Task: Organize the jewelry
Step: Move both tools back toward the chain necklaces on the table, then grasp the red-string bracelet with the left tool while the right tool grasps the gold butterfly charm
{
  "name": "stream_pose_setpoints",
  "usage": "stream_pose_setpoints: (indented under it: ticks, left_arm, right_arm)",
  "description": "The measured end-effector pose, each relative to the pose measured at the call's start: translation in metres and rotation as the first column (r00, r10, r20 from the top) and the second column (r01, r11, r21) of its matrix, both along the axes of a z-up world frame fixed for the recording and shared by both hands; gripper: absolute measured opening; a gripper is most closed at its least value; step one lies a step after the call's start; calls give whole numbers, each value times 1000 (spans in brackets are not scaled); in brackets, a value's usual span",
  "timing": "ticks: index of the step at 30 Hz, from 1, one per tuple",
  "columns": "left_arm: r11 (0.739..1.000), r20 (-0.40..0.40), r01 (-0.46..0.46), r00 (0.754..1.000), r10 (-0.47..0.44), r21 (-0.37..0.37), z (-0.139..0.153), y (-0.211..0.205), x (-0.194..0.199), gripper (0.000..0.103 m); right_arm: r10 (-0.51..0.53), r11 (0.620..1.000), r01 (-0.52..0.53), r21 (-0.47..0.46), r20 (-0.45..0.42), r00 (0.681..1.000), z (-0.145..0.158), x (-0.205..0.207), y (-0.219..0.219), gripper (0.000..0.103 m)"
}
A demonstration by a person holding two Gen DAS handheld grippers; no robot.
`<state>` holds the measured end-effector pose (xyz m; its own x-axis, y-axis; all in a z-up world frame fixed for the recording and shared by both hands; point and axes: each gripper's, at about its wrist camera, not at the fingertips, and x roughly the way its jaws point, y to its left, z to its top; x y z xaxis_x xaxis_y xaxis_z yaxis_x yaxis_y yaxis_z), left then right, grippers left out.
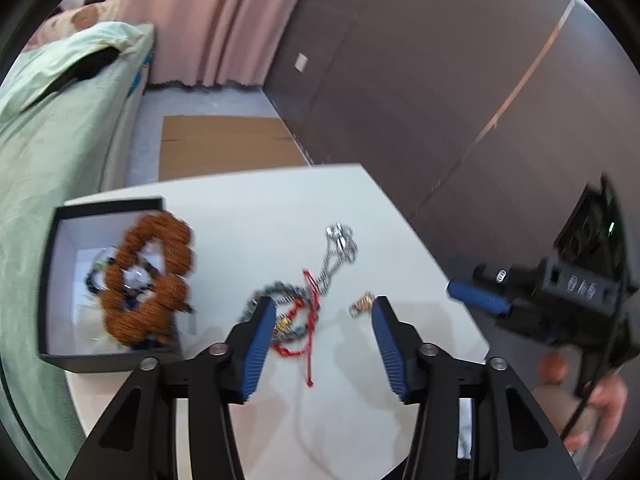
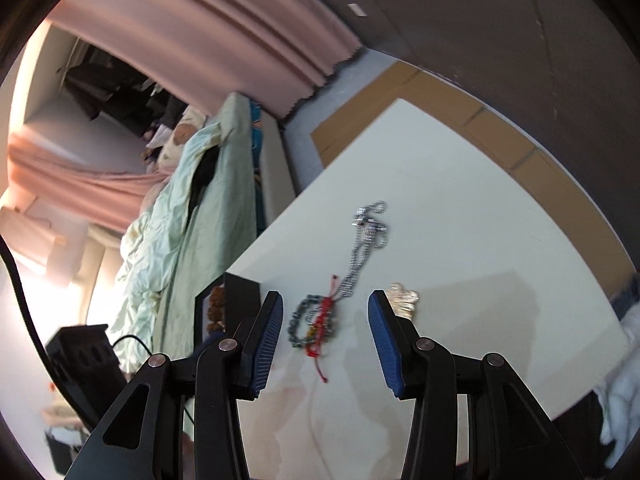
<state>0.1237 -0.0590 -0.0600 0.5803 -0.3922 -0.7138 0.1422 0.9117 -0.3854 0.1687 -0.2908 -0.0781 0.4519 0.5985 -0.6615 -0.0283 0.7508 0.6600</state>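
- My left gripper [image 1: 324, 312] has its jaws spread wide and holds nothing; the blue pads [image 1: 256, 354] hang over the white table [image 1: 248, 208], one on either side of the jewelry heap.
- My right gripper [image 2: 326, 308] is likewise released and empty, its pads framing the same heap from another angle. From the left wrist view I see it off the table's right edge, held in a hand [image 1: 600, 412].
- Taking the table as my landmark: nearest my left jaws, on its surface, lies a red cord bracelet [image 1: 304, 332], tangled across a bracelet of grey beads [image 1: 276, 296]. The two touch and overlap.
- Just right of that tangle, close by my left gripper's right finger, sits a small gold-toned piece [image 1: 362, 304]; it is too blurred for me to say what kind.
- Further along the table, a silver ball chain [image 1: 338, 252] runs away from the red cord toward the table's middle, bunched at its far end.
- At the table's left edge stands an open black box [image 1: 52, 280] with a white lining. A chunky strand of brown beads [image 1: 152, 280] lies coiled in it, partly spilling over the box's right wall, with a darker beaded piece beneath that I cannot make out clearly.
- Beyond the table's far edge, flat cardboard [image 1: 224, 144] lies on the floor, with a pink curtain [image 1: 212, 20] behind it.
- Left of the table, pale green bedding [image 1: 52, 128] is heaped up.
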Motion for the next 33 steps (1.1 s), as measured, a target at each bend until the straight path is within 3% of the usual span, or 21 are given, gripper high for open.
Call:
stream_pose_setpoints:
  ticks: [12, 15, 20, 21, 22, 23, 24, 25, 33]
  left_arm:
    - [975, -79, 57, 996, -40, 215, -49, -40, 5, 42]
    - [970, -95, 61, 995, -40, 235, -58, -44, 8, 42]
    - [941, -60, 50, 998, -31, 334, -62, -52, 8, 41]
    - [940, -54, 50, 998, -33, 337, -62, -52, 8, 40]
    - [938, -53, 48, 998, -32, 342, -62, -51, 7, 33]
    - [935, -49, 39, 999, -23, 353, -62, -50, 7, 24]
    - [935, -50, 33, 999, -16, 354, -62, -48, 9, 8]
    - [940, -57, 31, 998, -12, 340, -62, -44, 10, 2]
    - [976, -10, 9, 1000, -7, 216, -37, -28, 9, 1]
  right_arm:
    - [-32, 999, 30, -37, -35, 999, -3, 0, -26, 46]
    - [-25, 999, 23, -40, -41, 999, -4, 0, -27, 46]
    - [-2, 999, 1, -51, -27, 1000, -1, 1, -23, 46]
    - [3, 999, -4, -52, -27, 1000, -1, 1, -22, 46]
    - [7, 999, -8, -53, -27, 1000, -2, 0, -23, 46]
    - [13, 998, -14, -57, -27, 1000, -2, 1, -21, 46]
    - [17, 998, -19, -63, -26, 999, -3, 1, -19, 46]
    - [20, 998, -22, -66, -26, 999, -3, 0, -18, 46]
    - [39, 996, -42, -85, -36, 999, -8, 2, -11, 46]
